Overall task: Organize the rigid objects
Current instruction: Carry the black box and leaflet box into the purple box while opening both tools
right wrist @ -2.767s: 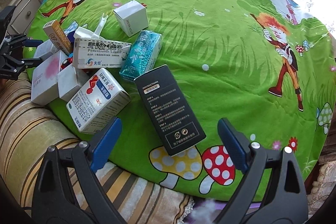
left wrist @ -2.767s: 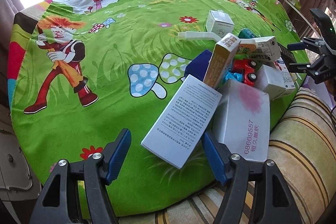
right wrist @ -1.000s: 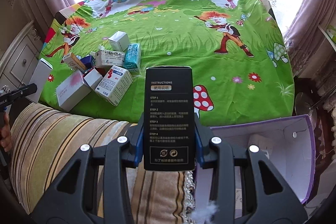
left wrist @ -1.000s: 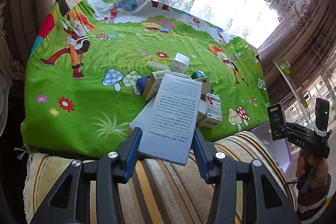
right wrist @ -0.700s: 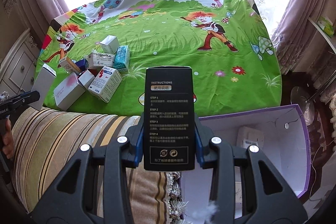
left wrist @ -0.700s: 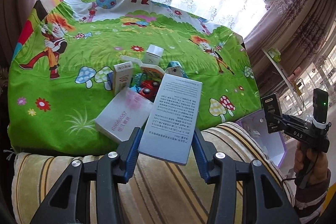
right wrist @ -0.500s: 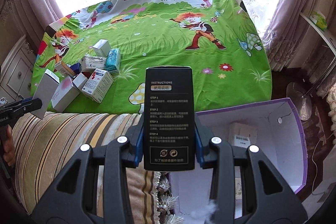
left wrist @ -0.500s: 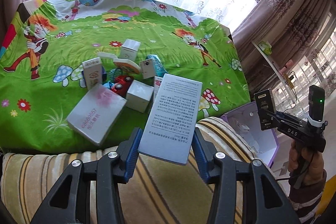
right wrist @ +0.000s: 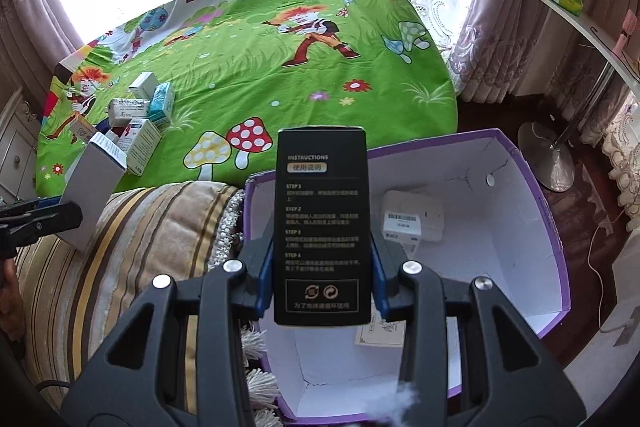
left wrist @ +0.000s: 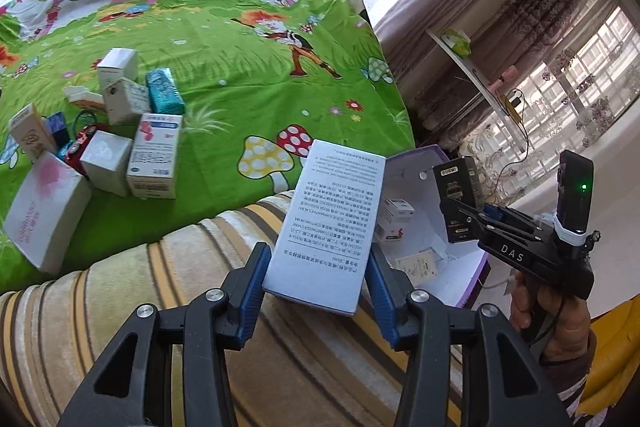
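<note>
Left gripper [left wrist: 316, 287]: blue pads pinch the lower sides of a white box [left wrist: 328, 227] with small printed text, held tilted, its top leaning right.
Right gripper [right wrist: 322, 275]: pads pinch both sides of a black box [right wrist: 322, 227] labelled "INSTRUCTIONS", held upright.
Below left gripper: striped cushion [left wrist: 160, 299], brown, cream and yellow bands.
Right of left gripper: purple-rimmed carton [left wrist: 424, 167], open top, white inside; small packets lie on its floor.
Below and ahead of right gripper: the same carton [right wrist: 532, 187]; the black box hangs over its left part. A white packet with a barcode [right wrist: 412, 217] lies just right of the black box; a paper slip lies lower down, partly hidden behind the gripper.
Left of right gripper: fringed edge of the cushion [right wrist: 132, 247] touches the carton's left wall.
Ahead-left of both grippers: green cartoon tablecloth [left wrist: 240, 67] with a cluster of remaining boxes [left wrist: 100, 139]; a red toy car is wedged among them, mostly hidden.
Person's hand [left wrist: 548, 311]: grasps the right gripper's handle, at the far right in the left wrist view.
</note>
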{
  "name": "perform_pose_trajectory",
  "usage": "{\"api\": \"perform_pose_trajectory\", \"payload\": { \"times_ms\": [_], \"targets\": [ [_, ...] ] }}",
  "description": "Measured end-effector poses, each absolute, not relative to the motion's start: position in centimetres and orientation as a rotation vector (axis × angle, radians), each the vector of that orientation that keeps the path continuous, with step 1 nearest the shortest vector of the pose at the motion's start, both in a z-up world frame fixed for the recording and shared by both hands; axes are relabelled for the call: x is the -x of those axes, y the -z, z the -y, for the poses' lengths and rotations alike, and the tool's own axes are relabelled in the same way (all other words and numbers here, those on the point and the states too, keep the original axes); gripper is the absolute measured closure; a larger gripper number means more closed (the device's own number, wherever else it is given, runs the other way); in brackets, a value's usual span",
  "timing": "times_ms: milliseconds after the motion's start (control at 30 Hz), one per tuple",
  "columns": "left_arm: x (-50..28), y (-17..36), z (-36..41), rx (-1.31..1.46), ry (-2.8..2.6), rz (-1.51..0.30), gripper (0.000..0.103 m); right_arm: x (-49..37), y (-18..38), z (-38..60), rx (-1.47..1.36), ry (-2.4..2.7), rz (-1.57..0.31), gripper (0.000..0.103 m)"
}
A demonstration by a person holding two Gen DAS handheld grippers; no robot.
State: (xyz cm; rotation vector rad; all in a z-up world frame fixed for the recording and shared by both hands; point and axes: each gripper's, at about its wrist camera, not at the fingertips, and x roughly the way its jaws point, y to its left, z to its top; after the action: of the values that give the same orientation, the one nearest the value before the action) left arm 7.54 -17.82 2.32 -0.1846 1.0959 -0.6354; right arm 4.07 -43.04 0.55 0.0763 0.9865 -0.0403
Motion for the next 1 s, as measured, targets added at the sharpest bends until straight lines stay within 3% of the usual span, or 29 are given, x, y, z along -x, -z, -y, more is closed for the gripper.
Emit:
{"api": "perform_pose_trajectory", "payload": {
  "times_ms": [333, 400, 533, 767, 1000],
  "targets": [
    [-7.7, -2.2, 22.8, 0.142, 0.696, -1.124, 0.055, -3.7, -0.2, 44.1, -0.104, 0.072, -0.989, 0.06],
    [-7.8, -2.0, 23.4, 0.141, 0.709, -1.131, 0.055, -3.7, -0.3, 44.3, -0.103, 0.085, -0.991, 0.057],
    [-7.6, -1.9, 24.3, 0.142, 0.73, -1.139, 0.055, -3.6, -0.3, 44.9, -0.117, 0.102, -0.994, 0.039],
    [-7.4, -1.5, 24.7, 0.16, 0.751, -1.16, 0.045, -3.4, -0.6, 45.1, -0.136, 0.11, -0.979, 0.034],
    [-7.4, -1.3, 23.9, 0.196, 0.747, -1.166, 0.044, -3.4, -0.9, 44.9, -0.135, 0.111, -0.971, 0.031]
  ]
}}
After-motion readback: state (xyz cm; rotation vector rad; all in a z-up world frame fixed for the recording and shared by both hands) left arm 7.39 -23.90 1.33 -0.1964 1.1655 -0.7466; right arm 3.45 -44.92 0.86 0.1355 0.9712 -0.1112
